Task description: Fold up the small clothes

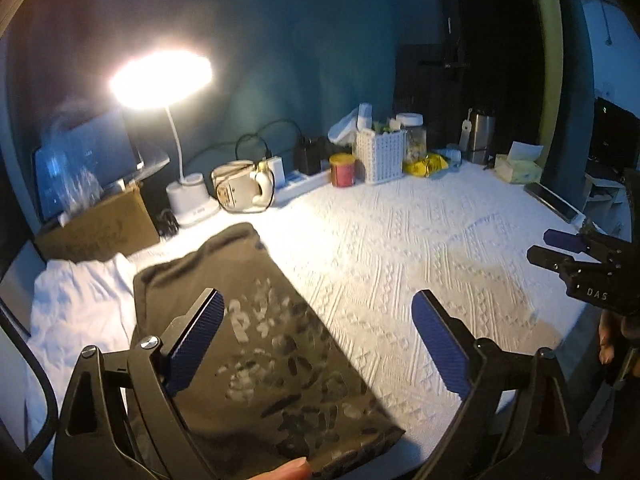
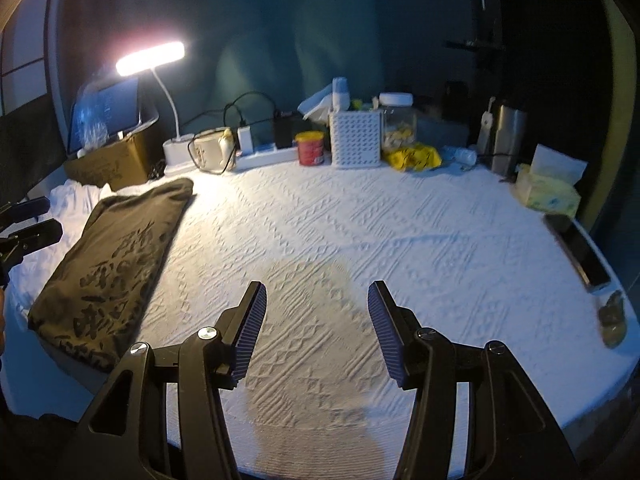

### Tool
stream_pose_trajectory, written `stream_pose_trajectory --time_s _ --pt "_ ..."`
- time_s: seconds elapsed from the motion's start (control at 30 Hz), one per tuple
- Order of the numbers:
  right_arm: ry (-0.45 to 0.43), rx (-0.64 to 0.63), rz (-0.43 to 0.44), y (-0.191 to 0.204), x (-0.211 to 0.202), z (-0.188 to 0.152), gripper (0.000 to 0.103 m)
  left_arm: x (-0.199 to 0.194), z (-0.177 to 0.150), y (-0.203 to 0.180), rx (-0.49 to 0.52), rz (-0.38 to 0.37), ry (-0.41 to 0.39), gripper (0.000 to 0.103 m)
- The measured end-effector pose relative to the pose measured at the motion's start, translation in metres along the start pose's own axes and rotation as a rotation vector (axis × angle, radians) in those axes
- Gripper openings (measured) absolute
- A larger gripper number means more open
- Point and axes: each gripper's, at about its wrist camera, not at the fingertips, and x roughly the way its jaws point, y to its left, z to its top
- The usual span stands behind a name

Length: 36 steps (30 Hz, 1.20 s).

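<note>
One dark shirt (image 2: 116, 268) lies folded flat near the left edge of the table (image 2: 340, 240), with its near end right at the front edge. It has big printed marks on it, but they cannot be read. Under its left side is one white cloth (image 1: 76, 300), all crumpled, by the left edge.

The left gripper (image 1: 320, 344) hangs over the front part of the shirt. Its two blue fingers (image 1: 198, 340) are spread wide and hold nothing. The right gripper (image 2: 318, 328) hangs over the bare middle of the front edge. Its two fingers (image 2: 252, 328) are spread wide too, and hold nothing. In the left wrist view its black body shows the letters "DAS".

Along the back edge, from left to right, there is one brown box (image 2: 116, 160) in the back left corner, one lamp (image 2: 150, 58) that is switched on, one white kettle (image 2: 210, 152), one white power strip (image 2: 266, 156), one red can (image 2: 310, 148) with a yellow lid, one white basket (image 2: 355, 140) with holes, one clear jar (image 2: 398, 122) with a white lid, one yellow bag (image 2: 412, 158) and one shiny metal flask (image 2: 507, 140). The writing on the box is too blurry to read.

Near the right edge sits one tissue box (image 2: 548, 192), and one dark phone (image 2: 578, 250) lies flat along that edge.
</note>
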Motion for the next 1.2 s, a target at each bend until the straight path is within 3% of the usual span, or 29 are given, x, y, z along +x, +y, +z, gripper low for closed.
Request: stream_pose_trajectory --time_s 0.63,0.8,1.2 --pt "-0.218 -0.059 -0.024 0.011 -0.070 0.060 0.056 -0.045 0.034 0.016 -0.068 -0.007 -0.194 0.095" --pt "-0.286 -0.078 -0.005 0.024 -0.089 0.074 0.056 -0.059 0.036 0.028 -0.103 0.009 -0.247 0.101" --pt "-0.301 -0.115 0.023 0.048 -0.086 0.086 0.056 -0.060 0.025 0.056 -0.186 0.021 -0.267 0.102"
